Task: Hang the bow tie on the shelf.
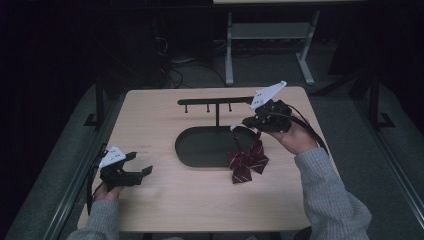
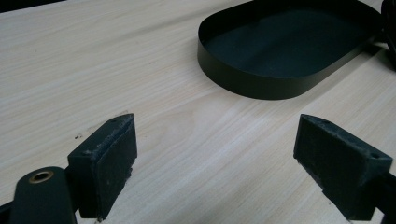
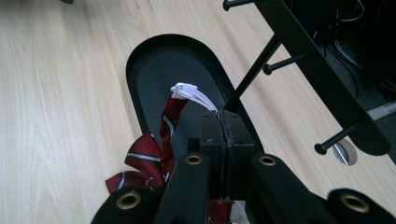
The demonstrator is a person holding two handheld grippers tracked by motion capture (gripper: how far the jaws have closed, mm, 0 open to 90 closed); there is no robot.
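1. A pale wood table stands in a dark room with cables on the floor beyond.
2. A black tray with a peg rack sits mid-table.
3. Right tool, raised over the tray's right end, is clamped on the white loop of a red striped bow dangling to the table.
4. Left tool rests near-left, its jaws wide apart and empty.

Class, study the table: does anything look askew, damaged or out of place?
Nothing looks damaged or spilled. The red striped bow tie dangles by its white strap from the shut right tongs, partly over the rim of the black tray. The stand's pegs are bare.
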